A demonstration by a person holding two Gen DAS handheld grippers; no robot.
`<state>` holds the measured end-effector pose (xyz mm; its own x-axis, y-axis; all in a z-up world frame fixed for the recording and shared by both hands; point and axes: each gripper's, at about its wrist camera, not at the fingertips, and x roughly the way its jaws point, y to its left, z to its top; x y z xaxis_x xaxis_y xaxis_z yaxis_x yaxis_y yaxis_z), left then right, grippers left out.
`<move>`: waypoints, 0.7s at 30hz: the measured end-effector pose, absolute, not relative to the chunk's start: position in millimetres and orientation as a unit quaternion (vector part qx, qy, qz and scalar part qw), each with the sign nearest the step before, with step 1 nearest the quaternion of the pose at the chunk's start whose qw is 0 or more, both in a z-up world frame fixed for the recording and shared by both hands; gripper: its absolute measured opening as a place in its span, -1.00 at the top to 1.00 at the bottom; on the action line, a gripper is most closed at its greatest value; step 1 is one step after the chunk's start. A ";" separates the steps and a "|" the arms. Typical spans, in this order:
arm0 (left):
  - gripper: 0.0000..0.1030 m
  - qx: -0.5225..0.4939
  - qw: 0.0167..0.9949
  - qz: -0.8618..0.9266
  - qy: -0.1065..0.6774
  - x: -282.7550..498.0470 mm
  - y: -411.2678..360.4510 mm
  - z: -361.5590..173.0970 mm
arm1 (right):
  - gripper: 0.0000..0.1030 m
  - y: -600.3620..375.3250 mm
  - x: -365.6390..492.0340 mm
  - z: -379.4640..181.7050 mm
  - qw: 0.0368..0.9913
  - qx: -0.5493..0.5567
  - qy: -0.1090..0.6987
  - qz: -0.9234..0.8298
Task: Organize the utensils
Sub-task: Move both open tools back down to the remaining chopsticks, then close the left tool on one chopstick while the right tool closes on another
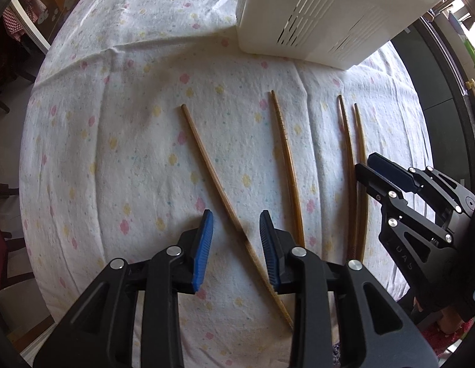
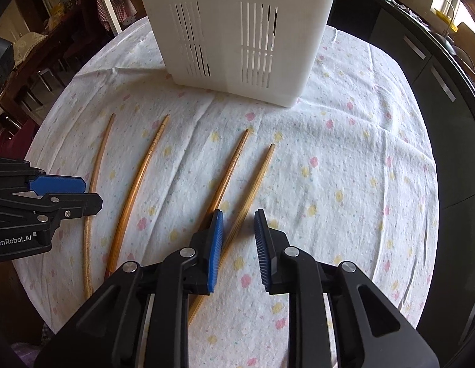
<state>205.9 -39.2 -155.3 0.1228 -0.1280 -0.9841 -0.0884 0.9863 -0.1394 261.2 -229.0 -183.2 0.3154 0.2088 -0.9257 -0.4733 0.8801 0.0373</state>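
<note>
Several wooden chopsticks lie side by side on a flowered white cloth. My left gripper (image 1: 236,245) is open and empty, its jaws either side of the leftmost chopstick (image 1: 213,181). My right gripper (image 2: 237,245) is open and empty, its jaws around the rightmost chopstick (image 2: 256,187), with another chopstick (image 2: 231,165) just left of its left finger. A white slotted utensil holder (image 2: 234,30) stands upright behind the chopsticks; it also shows in the left wrist view (image 1: 323,12). The right gripper shows in the left wrist view (image 1: 378,174), the left gripper in the right wrist view (image 2: 78,193).
The cloth (image 1: 130,153) covers a small table with edges close on every side. Dark cabinets (image 2: 421,61) stand to the right, chairs and furniture (image 2: 29,70) to the left.
</note>
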 end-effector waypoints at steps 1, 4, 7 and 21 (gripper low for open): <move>0.42 -0.086 0.743 -0.010 0.663 207.3 -39.2 -155.3 | 0.68 -228.2 261.4 -183.0 0.801 -0.120 0.546 0.215; 0.45 -0.095 0.745 -0.005 0.661 215.0 -39.5 -155.7 | 0.74 -227.0 261.5 -183.4 0.799 -0.117 0.548 0.219; 0.58 -0.102 0.750 0.007 0.653 225.9 -36.7 -155.3 | 0.77 -230.1 264.0 -183.5 0.798 -0.105 0.550 0.222; 0.90 -0.044 0.796 -0.011 0.604 217.3 -53.5 -130.8 | 0.86 -262.8 265.5 -180.6 0.801 -0.045 0.549 0.236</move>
